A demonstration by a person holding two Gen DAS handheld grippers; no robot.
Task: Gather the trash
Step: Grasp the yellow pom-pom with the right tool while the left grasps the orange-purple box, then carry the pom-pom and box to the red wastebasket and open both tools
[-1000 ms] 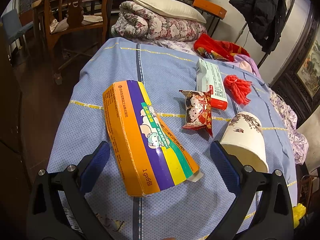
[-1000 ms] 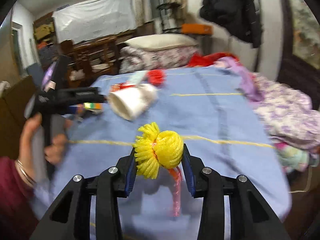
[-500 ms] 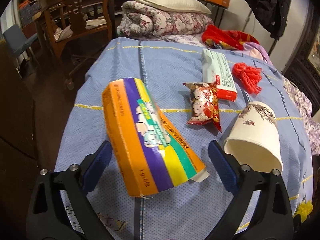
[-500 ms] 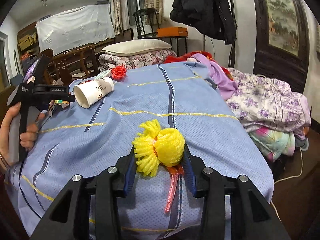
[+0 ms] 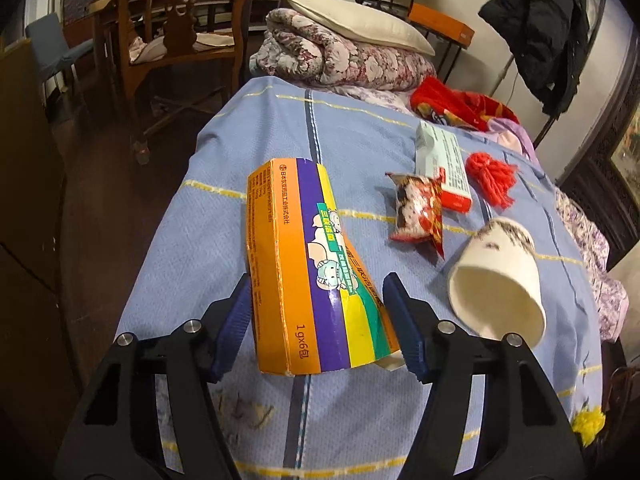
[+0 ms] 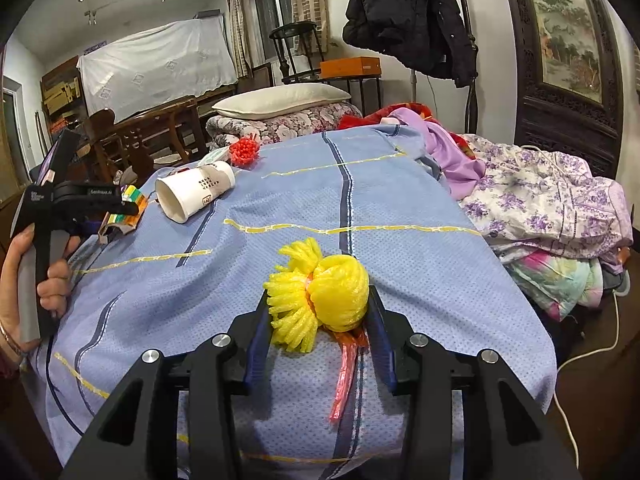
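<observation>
Orange striped carton (image 5: 316,268) lying lengthwise (far end pointing away), left claw (image 5: 320,320) just closing onto it, right claw (image 6: 320,320) clamping yellow foam net (image 6: 320,292).

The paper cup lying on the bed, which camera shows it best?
The left wrist view. There the paper cup lies close and large, on its side, open mouth toward the camera, just right of the left gripper. In the right wrist view the cup is smaller and farther off, though its printed side shows.
</observation>
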